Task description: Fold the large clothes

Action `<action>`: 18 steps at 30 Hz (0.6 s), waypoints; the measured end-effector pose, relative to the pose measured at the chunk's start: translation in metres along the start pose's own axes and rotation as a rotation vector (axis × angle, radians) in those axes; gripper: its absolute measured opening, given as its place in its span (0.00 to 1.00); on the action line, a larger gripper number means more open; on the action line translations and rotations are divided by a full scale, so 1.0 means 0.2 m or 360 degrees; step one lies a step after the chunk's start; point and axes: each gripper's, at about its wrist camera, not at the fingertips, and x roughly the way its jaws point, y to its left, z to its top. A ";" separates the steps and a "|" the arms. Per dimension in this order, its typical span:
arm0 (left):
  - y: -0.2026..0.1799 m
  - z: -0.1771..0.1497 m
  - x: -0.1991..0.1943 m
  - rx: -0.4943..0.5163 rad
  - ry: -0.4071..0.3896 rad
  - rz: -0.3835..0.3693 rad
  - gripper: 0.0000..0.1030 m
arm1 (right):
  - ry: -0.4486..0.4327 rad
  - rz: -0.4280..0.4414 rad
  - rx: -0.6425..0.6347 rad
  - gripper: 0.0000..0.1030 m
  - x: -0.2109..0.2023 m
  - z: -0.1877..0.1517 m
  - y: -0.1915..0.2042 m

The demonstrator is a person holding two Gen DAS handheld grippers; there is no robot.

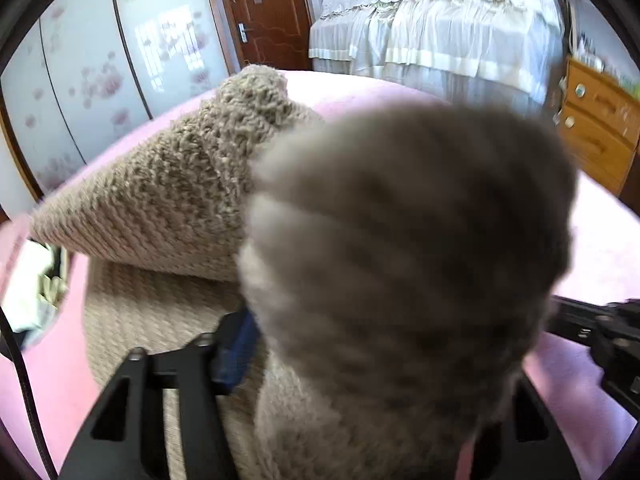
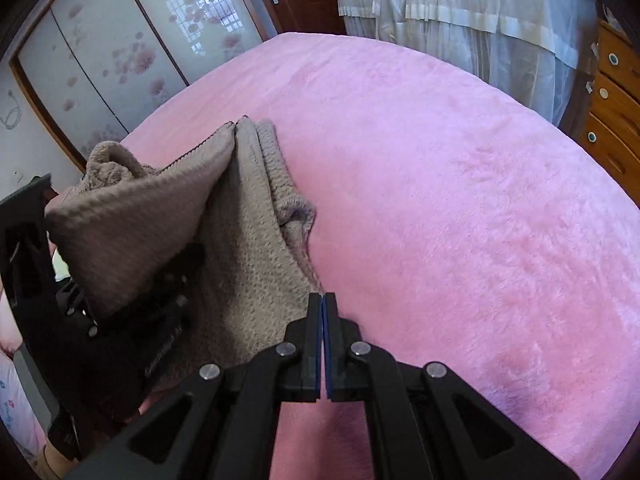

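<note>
**Fig. 1. My two grippers over a taupe knit sweater on a pink bed cover.**

My right gripper (image 2: 322, 300) has its blue-lined jaws pressed flat together, their tips at the sweater (image 2: 248, 240) hem; whether any yarn is pinched there I cannot tell. My left gripper (image 2: 100, 304) stands part open, with a blurred fold of the knit bulging between its spread fingers (image 1: 234, 350) and draped over them. The sweater lies bunched in folds toward the left side of the pink bed cover (image 2: 460, 200), one flap raised.
</note>
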 end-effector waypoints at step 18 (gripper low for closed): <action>0.53 -0.17 -0.66 -0.0498 0.0101 -0.0120 0.71 | -0.0128 0.0305 -0.0355 0.62 -0.33 0.39 0.44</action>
